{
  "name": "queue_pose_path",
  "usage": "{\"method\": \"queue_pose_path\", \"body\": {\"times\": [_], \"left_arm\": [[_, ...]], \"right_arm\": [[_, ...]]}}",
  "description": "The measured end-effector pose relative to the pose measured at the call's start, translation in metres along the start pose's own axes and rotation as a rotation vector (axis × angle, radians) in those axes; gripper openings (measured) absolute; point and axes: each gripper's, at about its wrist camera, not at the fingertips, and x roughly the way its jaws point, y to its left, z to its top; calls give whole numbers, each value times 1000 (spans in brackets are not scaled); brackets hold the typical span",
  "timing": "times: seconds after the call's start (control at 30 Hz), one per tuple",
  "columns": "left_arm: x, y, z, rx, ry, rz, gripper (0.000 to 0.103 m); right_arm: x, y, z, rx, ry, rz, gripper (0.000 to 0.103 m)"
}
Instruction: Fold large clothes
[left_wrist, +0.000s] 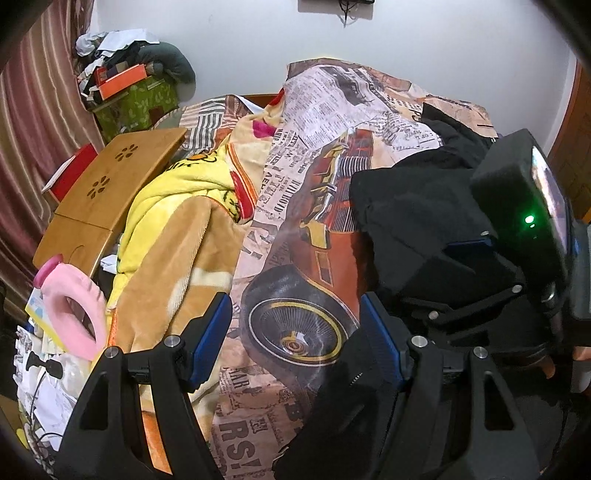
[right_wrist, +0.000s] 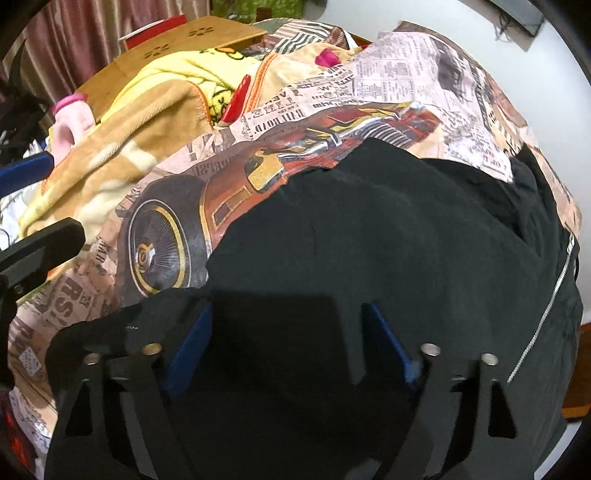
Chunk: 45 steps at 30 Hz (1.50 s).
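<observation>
— What's over at nine o'clock?
— Striped curtain (left_wrist: 22, 122), a wooden lap table (left_wrist: 107, 195), then a yellow-and-tan fleece blanket (left_wrist: 162, 236).

— And the surface itself?
— A newspaper-and-car print sheet (left_wrist: 295, 206) under a white wall (left_wrist: 240, 44).

— The garment?
— The black jacket (right_wrist: 369, 240) lies at three o'clock, its zipper (right_wrist: 543, 314) showing.

— The tools?
— The left gripper (left_wrist: 295, 332) is spread wide over the sheet; the right gripper (right_wrist: 288, 336) likewise gapes, above the jacket.
</observation>
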Motion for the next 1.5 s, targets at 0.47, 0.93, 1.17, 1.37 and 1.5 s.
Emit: {"method": "queue_pose_path", "body": {"times": [0.47, 0.93, 1.17, 1.37, 1.5], "left_arm": [[-9, -12, 3, 15, -18, 0, 70], [5, -38, 11, -58, 33, -131, 70], [48, -37, 14, -290, 168, -371, 70], [91, -38, 16, -468, 281, -527, 59], [111, -36, 17, -536, 315, -488, 38]], "right_arm": [[-78, -51, -17, 236, -259, 52, 3], [-172, -147, -81, 437, -388, -69, 3], [-145, -159, -120, 512, -290, -137, 60], [-137, -171, -153, 543, -227, -170, 62], [-142, -179, -178, 577, -220, -198, 62]]}}
